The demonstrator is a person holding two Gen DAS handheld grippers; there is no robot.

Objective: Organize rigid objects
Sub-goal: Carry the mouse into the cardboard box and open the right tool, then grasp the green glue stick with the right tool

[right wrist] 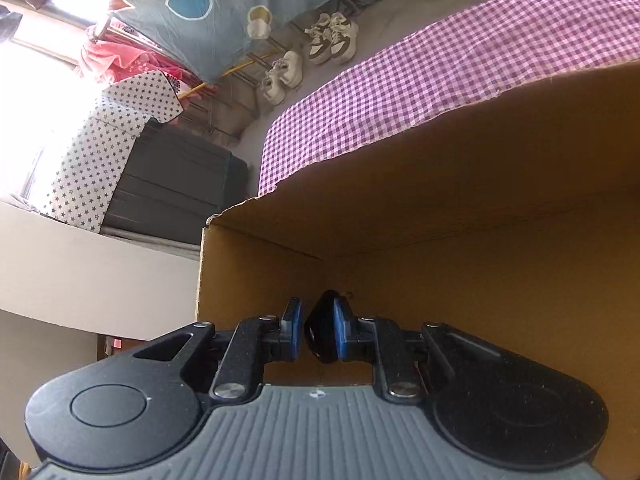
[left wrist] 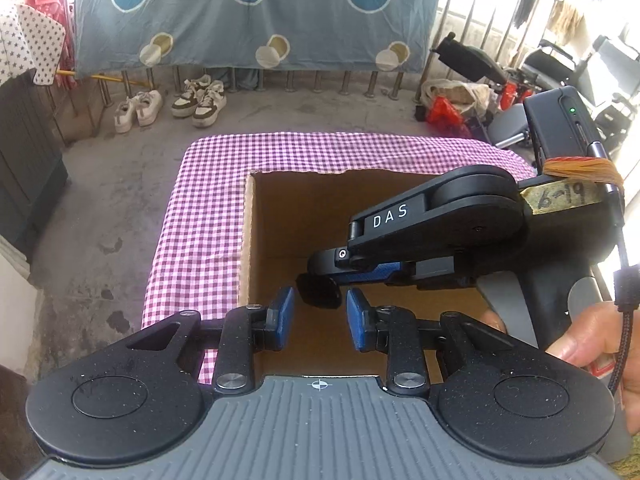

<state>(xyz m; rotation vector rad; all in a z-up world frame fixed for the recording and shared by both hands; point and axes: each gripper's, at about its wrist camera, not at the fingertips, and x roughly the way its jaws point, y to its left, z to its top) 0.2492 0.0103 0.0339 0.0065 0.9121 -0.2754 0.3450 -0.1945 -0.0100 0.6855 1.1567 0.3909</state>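
Right gripper (right wrist: 316, 328) first: its blue pads are pinched on a small black object (right wrist: 320, 338), rounded and dark, too shadowed for me to say what it is. I hold it by its sides with the fingers angled downward, which I judge suits lowering it into a deep container instead of dropping it. It sits over the open mouth of the cardboard box (right wrist: 480, 200), just inside the near corner, with the brown walls rising around it; whether it touches the floor of the box I cannot tell. My left gripper (left wrist: 320, 316) hangs just beside it at the near rim, pads drawn in close with nothing between them, so it carries nothing and seems to be only keeping out of the way. From its camera the other tool reaches in from the right, with my hand (left wrist: 592, 340) wrapped round its handle. The box stands on a checked purple cloth (left wrist: 200, 208) that covers the table, near its front, within easy reach of both hands. Beyond, on the concrete floor, two pairs of shoes (left wrist: 168, 104) stand below a hanging blue sheet (left wrist: 256, 16).
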